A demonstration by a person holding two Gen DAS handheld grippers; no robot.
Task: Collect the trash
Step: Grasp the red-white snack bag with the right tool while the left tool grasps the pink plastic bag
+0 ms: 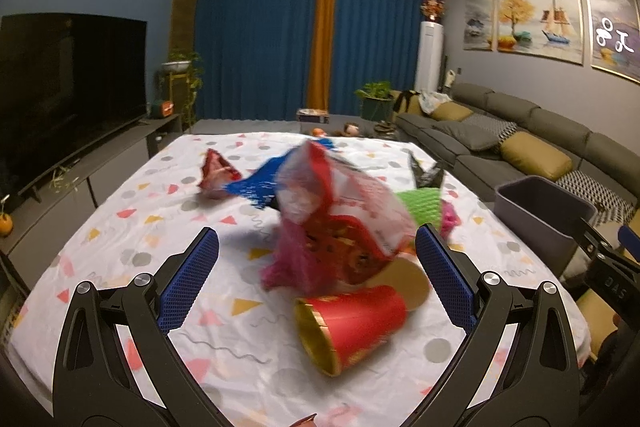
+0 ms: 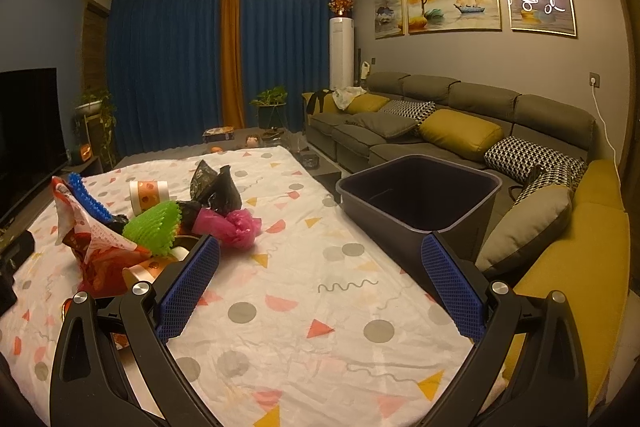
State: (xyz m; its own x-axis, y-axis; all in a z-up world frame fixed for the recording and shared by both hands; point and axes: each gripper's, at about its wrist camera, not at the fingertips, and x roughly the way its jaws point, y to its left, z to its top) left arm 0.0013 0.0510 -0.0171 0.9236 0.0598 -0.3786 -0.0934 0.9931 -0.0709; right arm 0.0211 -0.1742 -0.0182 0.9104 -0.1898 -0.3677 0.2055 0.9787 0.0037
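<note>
Left gripper point(image 1: 316, 283) spread wide, aimed at red cup point(image 1: 352, 327) tipped over near table's point(image 2: 320, 307) right edge w/ snack bag point(image 1: 340, 211) blurred behind. Right gripper point(image 2: 320, 287) also wide apart, empty. Bin point(image 2: 420, 199) parked at right edge, prob. for quick drops. No legible writing.

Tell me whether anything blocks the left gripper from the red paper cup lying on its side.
Nothing visible does. The red paper cup with a gold rim lies on the patterned tablecloth just ahead of the open left gripper; the crumpled red snack bag sits behind it.
</note>
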